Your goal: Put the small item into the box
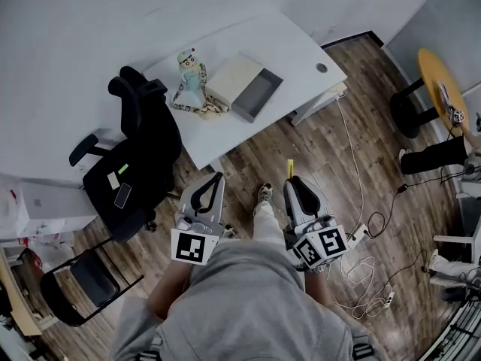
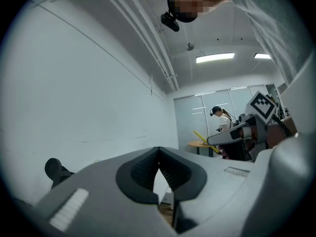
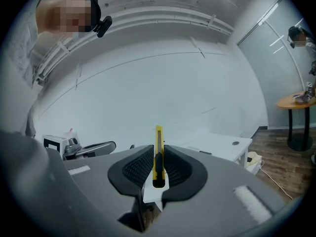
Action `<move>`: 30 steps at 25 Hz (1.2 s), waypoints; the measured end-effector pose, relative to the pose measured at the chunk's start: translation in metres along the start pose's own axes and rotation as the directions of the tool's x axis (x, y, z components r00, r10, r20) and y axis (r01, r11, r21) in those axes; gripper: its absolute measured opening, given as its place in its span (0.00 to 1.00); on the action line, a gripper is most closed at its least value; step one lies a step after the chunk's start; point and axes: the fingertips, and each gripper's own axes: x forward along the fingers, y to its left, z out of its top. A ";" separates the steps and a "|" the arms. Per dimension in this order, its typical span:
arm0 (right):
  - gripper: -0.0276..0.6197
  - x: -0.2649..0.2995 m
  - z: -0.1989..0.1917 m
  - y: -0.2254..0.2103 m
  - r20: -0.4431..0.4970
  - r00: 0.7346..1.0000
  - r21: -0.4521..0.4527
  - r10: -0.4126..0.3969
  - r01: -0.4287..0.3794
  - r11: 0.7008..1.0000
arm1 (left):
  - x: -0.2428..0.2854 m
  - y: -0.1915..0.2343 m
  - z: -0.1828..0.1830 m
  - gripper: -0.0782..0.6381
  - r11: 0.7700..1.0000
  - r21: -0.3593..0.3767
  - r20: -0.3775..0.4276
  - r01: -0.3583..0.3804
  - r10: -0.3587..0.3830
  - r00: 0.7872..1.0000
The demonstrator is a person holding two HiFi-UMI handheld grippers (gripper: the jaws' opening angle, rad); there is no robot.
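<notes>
White desk (image 1: pixel 289 47) and black office chair (image 1: pixel 143 153) on wood floor (image 1: pixel 323 160), white wall (image 1: pixel 75 36) behind.

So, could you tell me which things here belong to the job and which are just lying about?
For the job: yellow utility knife in the right gripper; open box on the white table.
Just lying about: doll, black office chair, phone on its seat, folding chair.
</notes>
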 end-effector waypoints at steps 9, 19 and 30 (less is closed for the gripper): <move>0.17 0.041 0.018 -0.037 -0.019 0.998 0.015 0.065 -0.065 0.998 | 0.048 0.005 0.008 0.11 0.999 0.014 -0.022 -0.050 0.050 0.999; 0.17 0.075 0.039 -0.092 -0.042 0.990 0.033 0.134 -0.132 0.991 | 0.103 0.001 0.020 0.11 0.992 0.032 -0.029 -0.126 0.126 0.992; 0.17 0.119 0.051 -0.140 -0.098 0.969 0.004 0.228 -0.229 0.973 | 0.165 -0.001 0.025 0.11 0.974 0.032 -0.003 -0.226 0.227 0.974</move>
